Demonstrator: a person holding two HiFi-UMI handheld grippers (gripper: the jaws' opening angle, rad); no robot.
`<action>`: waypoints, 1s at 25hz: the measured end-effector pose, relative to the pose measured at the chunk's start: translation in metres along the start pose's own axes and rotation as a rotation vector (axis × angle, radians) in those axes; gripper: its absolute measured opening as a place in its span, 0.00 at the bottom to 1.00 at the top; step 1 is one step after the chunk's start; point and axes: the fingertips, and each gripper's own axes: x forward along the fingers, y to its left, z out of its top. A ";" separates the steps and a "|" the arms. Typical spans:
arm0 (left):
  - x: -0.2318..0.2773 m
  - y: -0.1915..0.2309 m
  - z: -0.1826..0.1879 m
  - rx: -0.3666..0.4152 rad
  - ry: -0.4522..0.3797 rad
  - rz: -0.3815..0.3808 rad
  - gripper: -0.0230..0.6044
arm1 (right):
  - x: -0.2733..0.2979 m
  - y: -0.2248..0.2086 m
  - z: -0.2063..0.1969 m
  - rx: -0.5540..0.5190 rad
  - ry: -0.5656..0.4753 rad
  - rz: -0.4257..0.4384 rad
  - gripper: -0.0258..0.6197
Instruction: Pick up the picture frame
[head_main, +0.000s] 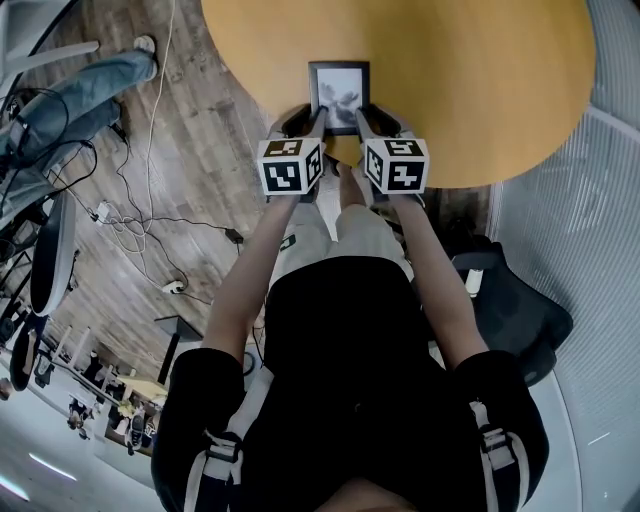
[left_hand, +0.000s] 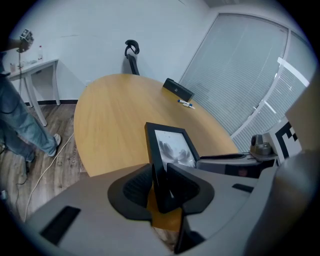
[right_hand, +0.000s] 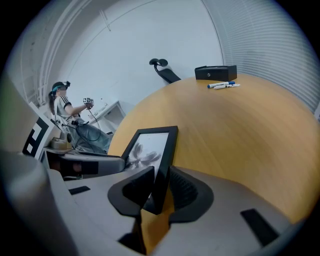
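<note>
Black picture frame (head_main: 339, 95) — forearms (head_main: 246, 280) parallel, outstretched.

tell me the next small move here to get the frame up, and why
Probably raise both grippers together, straight up. The left gripper and right gripper each look closed on a side edge of the picture frame, which sits near the closest rim of the table, so an even lift should avoid twisting it.

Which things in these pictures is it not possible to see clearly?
Bottom edge of frame: head view, behind left gripper and right gripper.
Back of frame: shown in no view.
Print on box: right gripper view, too small.
Far edge of table: head view, cut off at top.
</note>
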 end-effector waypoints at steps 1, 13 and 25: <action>-0.001 0.000 0.001 0.001 0.000 0.001 0.20 | 0.000 0.000 0.000 0.002 0.000 -0.003 0.21; -0.045 -0.021 0.029 0.037 -0.095 0.008 0.19 | -0.044 0.020 0.028 -0.023 -0.085 0.018 0.20; -0.119 -0.051 0.106 0.081 -0.287 0.025 0.18 | -0.112 0.055 0.110 -0.121 -0.255 0.036 0.20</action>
